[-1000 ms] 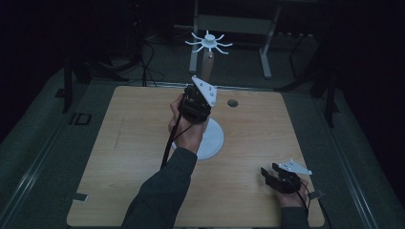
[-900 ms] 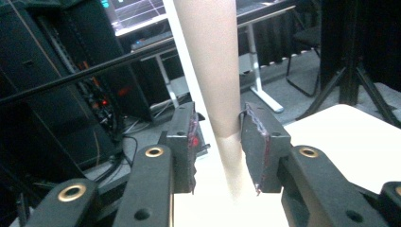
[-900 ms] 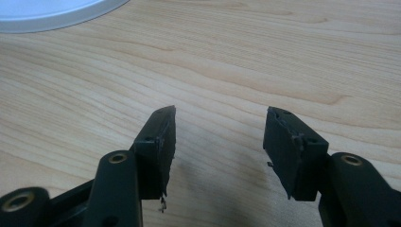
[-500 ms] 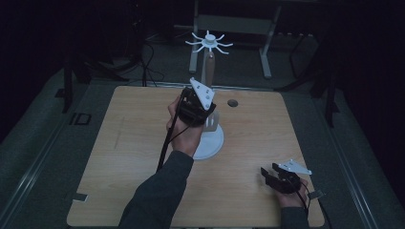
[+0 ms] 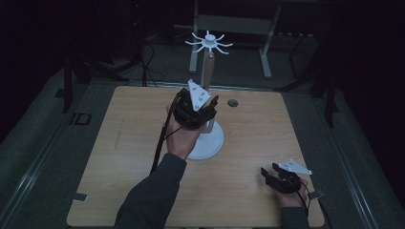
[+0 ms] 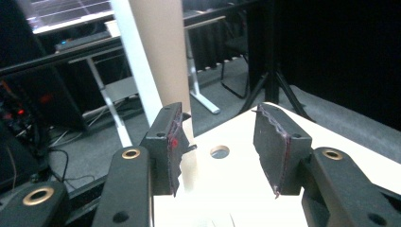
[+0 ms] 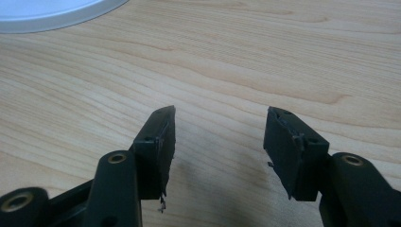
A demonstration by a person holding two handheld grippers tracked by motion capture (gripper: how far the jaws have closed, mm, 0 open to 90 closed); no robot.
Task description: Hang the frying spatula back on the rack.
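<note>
From my seat at the feed, the room is dim, almost black past the edges of the scene. The wooden table (image 5: 119,157) sits in the middle, pale grain, with a small round hole (image 5: 232,102) near its far edge at about 1 o'clock. Grey carpeted floor (image 5: 43,143) surrounds it, and a metal rail (image 5: 28,179) runs along the floor at 8 o'clock. At 12 o'clock I see a white-legged desk (image 5: 229,28); dark cables (image 5: 143,57) trail over the floor at 11 o'clock. Black stand legs (image 5: 329,95) rise at 2 o'clock. In the left gripper view, black curtain (image 6: 340,52) hangs at 2 o'clock.
</note>
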